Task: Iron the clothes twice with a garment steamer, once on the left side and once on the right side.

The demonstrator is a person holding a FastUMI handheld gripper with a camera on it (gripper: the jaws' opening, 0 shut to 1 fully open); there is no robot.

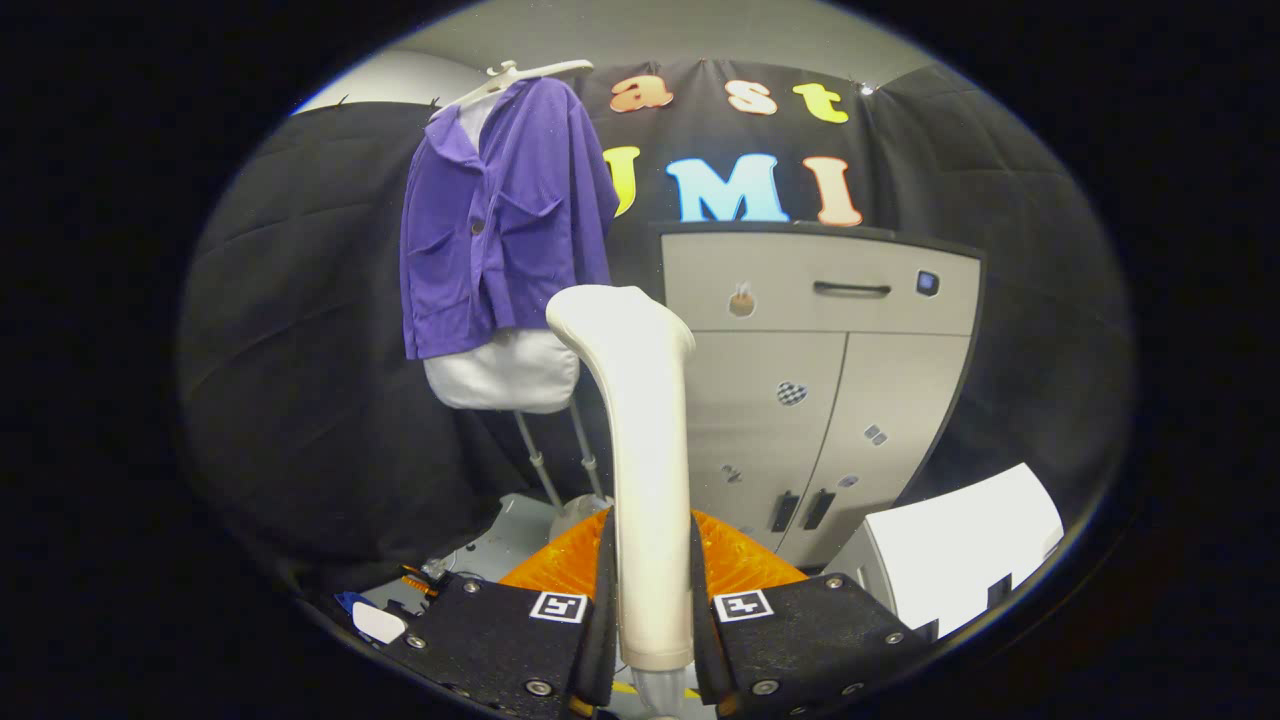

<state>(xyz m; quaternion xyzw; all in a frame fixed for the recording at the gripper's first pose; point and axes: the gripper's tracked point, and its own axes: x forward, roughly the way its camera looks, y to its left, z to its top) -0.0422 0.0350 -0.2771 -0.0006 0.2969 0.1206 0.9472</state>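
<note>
Gripping the white steamer handle (640, 440) from both sides, the gripper (652, 610) has its two fingers pressed against it, and the handle stands upright between them. Beyond the fingers, the purple shirt (500, 215) hangs on a white hanger (515, 75) over a pale form, beside a grey cabinet (820, 380).

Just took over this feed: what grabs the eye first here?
The white steamer handle stands upright, clamped between both fingers of the claw. Beyond it, up and to its left, a purple shirt hangs on a hanger over a pale board. A grey cabinet stands further right.
</note>
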